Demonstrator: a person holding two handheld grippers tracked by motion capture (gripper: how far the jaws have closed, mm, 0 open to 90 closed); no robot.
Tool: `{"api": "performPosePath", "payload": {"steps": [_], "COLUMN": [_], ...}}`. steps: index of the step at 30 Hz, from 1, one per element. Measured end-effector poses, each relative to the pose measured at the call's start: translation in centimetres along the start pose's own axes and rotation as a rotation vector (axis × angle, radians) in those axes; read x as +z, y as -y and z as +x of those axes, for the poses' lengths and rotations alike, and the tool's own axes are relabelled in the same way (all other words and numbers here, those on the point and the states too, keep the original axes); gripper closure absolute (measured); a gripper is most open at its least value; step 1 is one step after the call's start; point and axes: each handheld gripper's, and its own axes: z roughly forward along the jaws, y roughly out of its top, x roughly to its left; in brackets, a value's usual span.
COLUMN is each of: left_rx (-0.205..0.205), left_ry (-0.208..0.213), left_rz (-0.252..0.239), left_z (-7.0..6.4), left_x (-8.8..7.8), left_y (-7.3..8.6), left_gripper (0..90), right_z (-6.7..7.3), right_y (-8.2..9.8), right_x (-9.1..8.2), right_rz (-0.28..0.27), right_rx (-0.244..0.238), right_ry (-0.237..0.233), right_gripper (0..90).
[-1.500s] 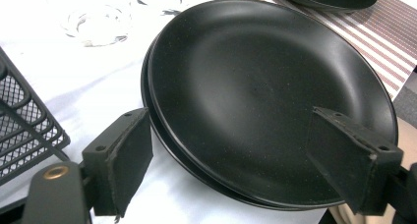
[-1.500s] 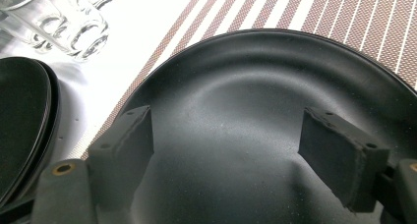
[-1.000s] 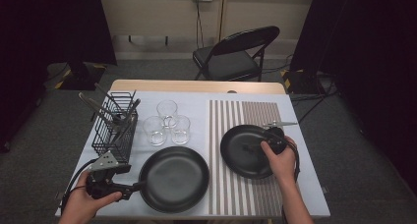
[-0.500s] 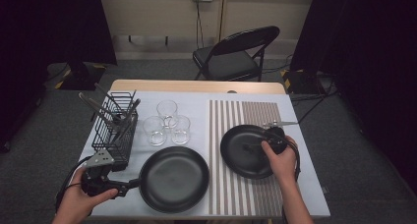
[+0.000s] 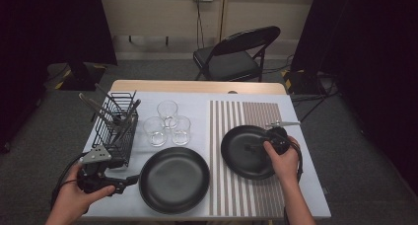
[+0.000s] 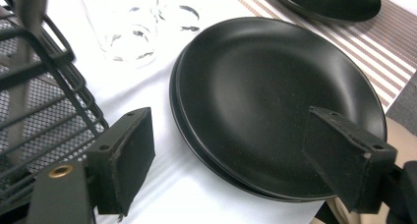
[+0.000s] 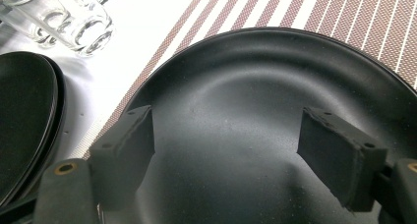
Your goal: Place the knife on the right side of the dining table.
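Black stacked plates (image 6: pixel 275 106) show a doubled rim between the wide-open left gripper (image 6: pixel 246 157); overhead they look single. Right gripper (image 7: pixel 246 155) gapes empty over another round black plate (image 7: pixel 255 111).

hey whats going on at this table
A person is working at a table with a claw in each hand. The left claw is open and sits by the rim of the black plate near the table's front edge. In the left gripper view this looks like two plates stacked. The right claw is open over another black plate on the striped mat. Neither plate is gripped yet. Three glasses and a wire rack with utensils stand behind.
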Motion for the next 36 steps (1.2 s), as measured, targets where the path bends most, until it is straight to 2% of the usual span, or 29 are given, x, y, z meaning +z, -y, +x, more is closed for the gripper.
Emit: {"api": "performPosePath", "payload": {"steps": [2, 8, 19, 27, 31, 36], "left_rx": [0.007, -0.006, 0.009, 0.009, -0.01, -0.009], "left_ry": [0.0, 0.001, -0.002, 0.013, 0.02, 0.02], "left_rz": [0.011, 0.01, 0.012, 0.012, 0.004, 0.005], "left_z": [0.1, 0.3, 0.5, 0.6, 0.7, 0.7], "left_x": [-0.1, -0.5, -1.0, -1.4, -1.5, -1.8], "left_y": [-0.2, -0.7, -1.8, -2.1, -2.3, -2.5], "left_gripper": [19.2, 19.3, 19.2, 18.7, 18.7, 19.1], "right_z": [0.0, 0.2, 0.1, 0.1, 0.0, -0.1], "right_y": [0.0, -0.2, -0.1, -0.1, 0.0, 0.1], "right_x": [0.0, -0.2, -0.2, -0.4, -0.5, -0.4], "right_rz": [0.0, -0.006, -0.004, -0.014, -0.01, -0.005], "right_rx": [0.001, -0.002, -0.012, -0.008, -0.002, -0.004], "right_ry": [0.0, 0.0, 0.017, 0.012, 0.01, 0.009], "right_gripper": [20.9, 21.0, 21.4, 21.4, 21.4, 21.3]}}
